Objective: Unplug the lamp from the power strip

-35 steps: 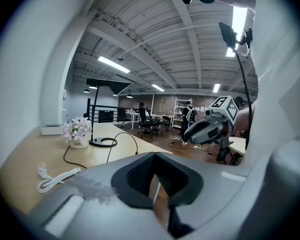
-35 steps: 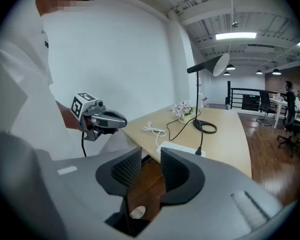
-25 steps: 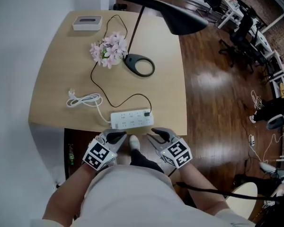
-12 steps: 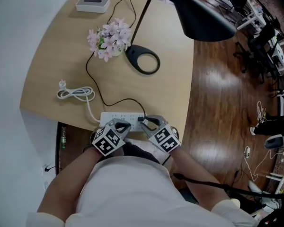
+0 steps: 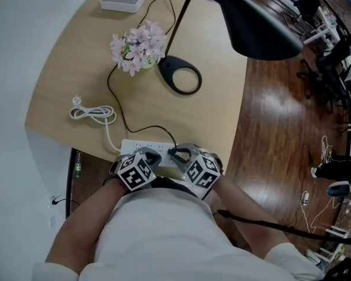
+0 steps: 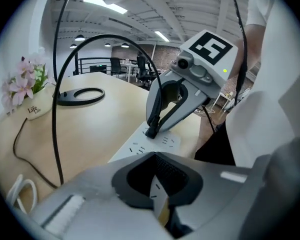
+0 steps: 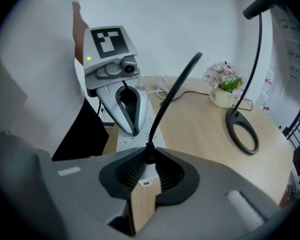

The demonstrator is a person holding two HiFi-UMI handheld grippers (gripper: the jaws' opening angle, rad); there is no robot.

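The white power strip point(image 5: 134, 149) lies at the table's near edge. The black lamp plug point(image 6: 151, 132) sits in its right end, and its cord point(image 5: 118, 104) loops back to the lamp base point(image 5: 180, 79). My right gripper point(image 5: 178, 153) is shut on that plug; in the right gripper view the cord point(image 7: 172, 91) rises from between its jaws point(image 7: 149, 159). My left gripper point(image 5: 152, 156) is shut, with its tips down on the top of the strip point(image 7: 140, 136) just left of the plug. In its own view the left gripper point(image 6: 157, 156) shows strip and table edge below it.
The black lamp head point(image 5: 251, 22) hangs over the table's right side. A pot of pink flowers point(image 5: 137, 43) stands next to the lamp base and a white box point(image 5: 122, 0) at the far edge. The strip's coiled white cable point(image 5: 93, 113) lies left. Wooden floor lies to the right.
Both grippers came forward from below the table edge onto the power strip. The right gripper has shut round the lamp plug, and the left has come down on the strip.
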